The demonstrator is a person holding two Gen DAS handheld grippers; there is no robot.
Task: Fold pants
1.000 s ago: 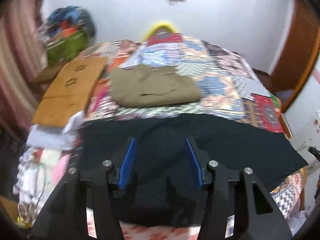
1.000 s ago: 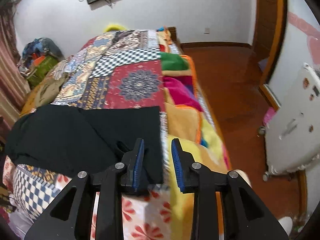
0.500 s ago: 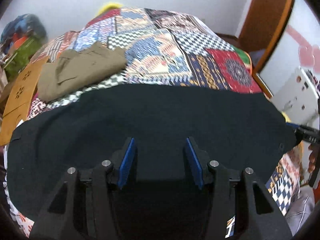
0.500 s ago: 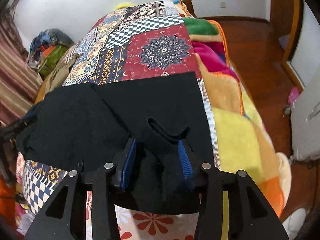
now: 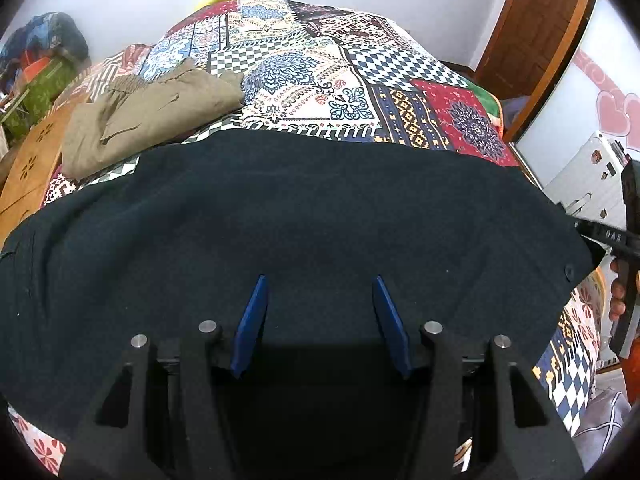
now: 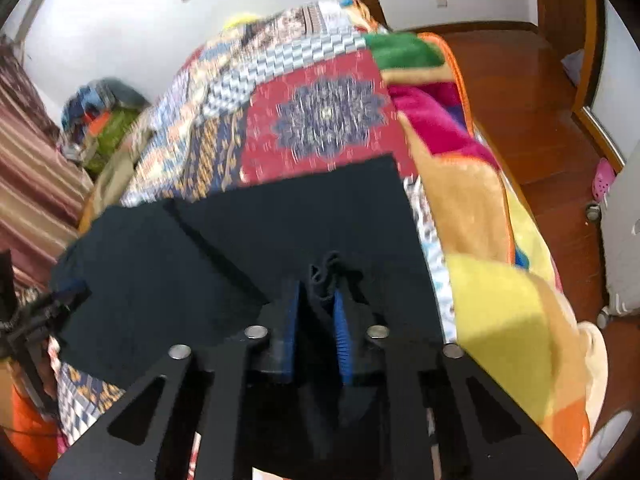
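Crosswise along the near edge of the patchwork-quilted bed (image 5: 352, 92) lie the dark navy cloth pants (image 5: 304, 216), right claw (image 6: 316, 312) just closed, pinching a fold at one end, left claw (image 5: 320, 304) half-open, empty, over the middle.

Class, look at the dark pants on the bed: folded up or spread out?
Spread out: the dark pants lie flat across the patchwork bedspread, unlike the folded khaki garment beyond them.

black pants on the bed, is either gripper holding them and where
The right gripper pinches a raised fold of the black fabric pants near their right end; the left gripper holds nothing.
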